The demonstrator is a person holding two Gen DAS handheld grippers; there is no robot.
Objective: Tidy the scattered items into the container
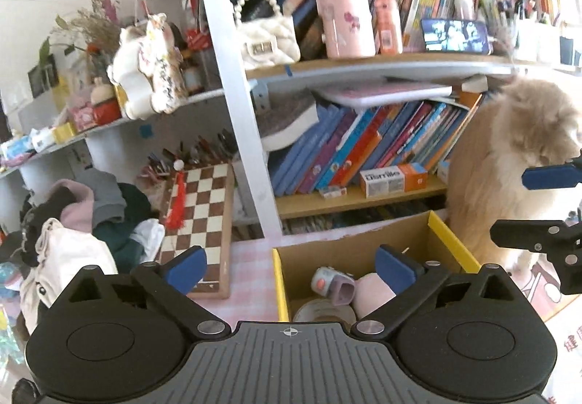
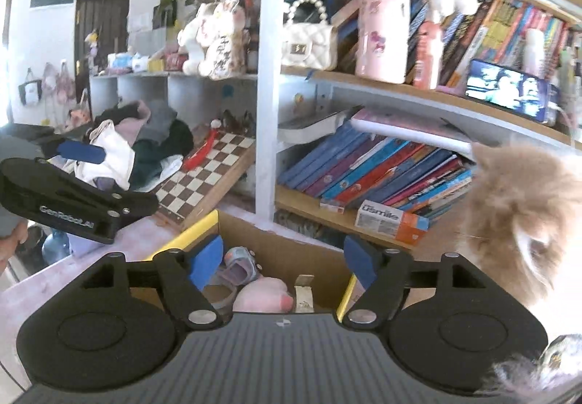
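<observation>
Left claw and right claw side by side, jaws apart, nothing between them.

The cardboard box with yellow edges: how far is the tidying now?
Done: the cardboard box with yellow edges holds a small lilac watch, a pink soft toy and a tape roll. In hand: nothing; both hand-held grippers are open. Left: no scattered item is visible beside the box.

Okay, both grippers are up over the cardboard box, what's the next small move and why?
Probably swing the left gripper toward the clothes pile beside the chessboard, to look there for anything loose. Both it and the right gripper stand open and empty, and the cardboard box already holds a tape roll, a small watch-like gadget and a pink soft item. Keep clear of the cat beside the box.
</observation>
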